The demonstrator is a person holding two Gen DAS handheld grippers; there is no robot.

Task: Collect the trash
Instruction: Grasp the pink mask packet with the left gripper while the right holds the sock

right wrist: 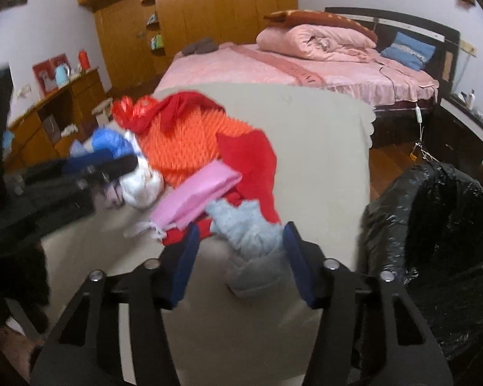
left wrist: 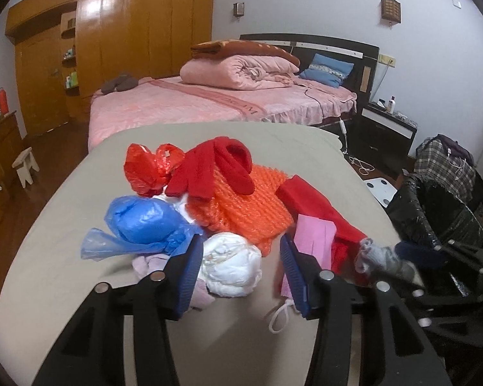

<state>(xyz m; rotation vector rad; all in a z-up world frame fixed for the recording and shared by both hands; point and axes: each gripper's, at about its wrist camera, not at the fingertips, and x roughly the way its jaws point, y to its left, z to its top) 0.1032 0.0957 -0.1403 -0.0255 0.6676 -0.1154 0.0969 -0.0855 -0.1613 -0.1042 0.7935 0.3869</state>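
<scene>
The pink bed cover (left wrist: 190, 103) has a dark pink band with letters on it, too blurry to read.

**Your colours on the table and around it**

Before you, the beige table (left wrist: 64, 225) carries a crumpled red plastic bag (left wrist: 145, 169), a blue plastic bag (left wrist: 141, 222), an orange knitted piece (left wrist: 241, 206), a red cloth (left wrist: 215, 165), a pink paper (left wrist: 312, 236), a white wad (left wrist: 232, 268) and a pale grey-blue sock (right wrist: 251, 234). Your tongs are black with dark blue pads (left wrist: 188, 281). At the right edge sits a glossy black bin bag (right wrist: 434, 225); above it, a plaid grey-and-white bag (left wrist: 447, 164). In the upper frame you see a pink bed (left wrist: 183, 106) and a brown wooden wardrobe (left wrist: 128, 32).
</scene>
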